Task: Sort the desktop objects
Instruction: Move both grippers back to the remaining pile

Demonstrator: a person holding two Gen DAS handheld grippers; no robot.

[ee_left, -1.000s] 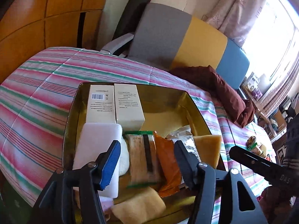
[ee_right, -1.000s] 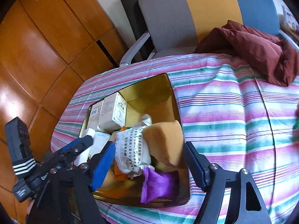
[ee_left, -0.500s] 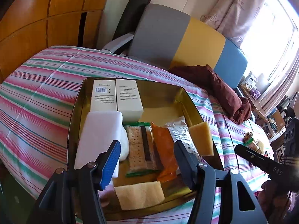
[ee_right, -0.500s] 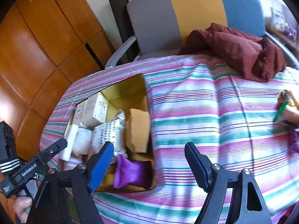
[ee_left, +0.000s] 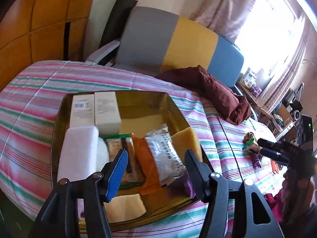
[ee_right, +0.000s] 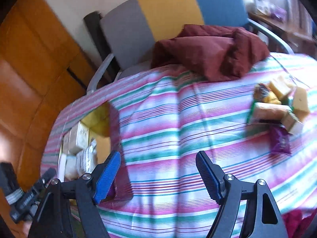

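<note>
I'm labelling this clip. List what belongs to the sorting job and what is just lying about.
Job:
gold tray
two boxes in it
white pad
cracker pack
orange pack
silver pack
loose pile on the striped cloth

Lying about:
maroon cloth
chair
curtain

Right gripper (ee_right: 158,170) swung off the tin (ee_right: 99,119) toward the loose pile (ee_right: 277,107), now over bare cloth (ee_right: 178,119). Left gripper (ee_left: 156,164) backed off slightly; purple packet (ee_left: 188,184) now visible in tin.
</note>
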